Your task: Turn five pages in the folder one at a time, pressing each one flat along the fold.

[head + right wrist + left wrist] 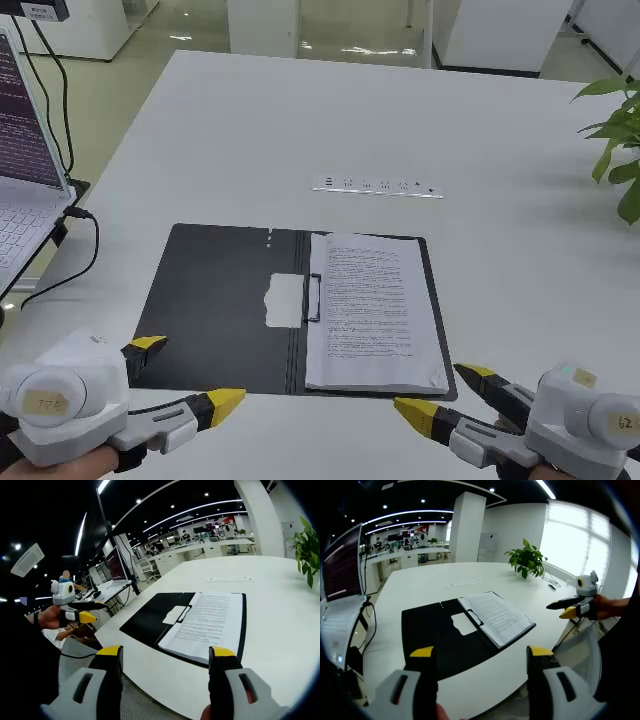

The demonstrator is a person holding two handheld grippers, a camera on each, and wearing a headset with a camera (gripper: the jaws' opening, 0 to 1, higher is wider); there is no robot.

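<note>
Folder point(215, 300) lay open and flat on table point(300, 120), square to the person, spine running straight away from them, near edge to far edge. Page stack point(365, 305) sat on the folder's right half, clipped at the spine by clip point(313, 298). The folder's left half was bare black cover except for a white patch point(285, 300) beside the clip. No turned page lay on that side, so I judged the count at zero or just starting. Left gripper point(189, 371) hovered at the folder's near left corner, jaws spread, nothing held, one tip over the cover's edge, the other just off the near edge. Right gripper point(443, 390) hovered just off the folder's near right corner, jaws also spread and empty, touching nothing. Key relation: the stack's free long edge ran along the folder's right side, parallel to the spine, and lay ahead and slightly left of the right gripper. That made the right gripper clearly the nearer one to the top sheet's near right corner. The likely move was the right gripper pinching that corner and swinging the sheet leftward over the spine. The left gripper was better placed to press along the fold after. Risk as I judged it: thin sheets, easy to pinch two at once. Laptop point(20, 180) stood well left of the folder, out of the way.
</note>
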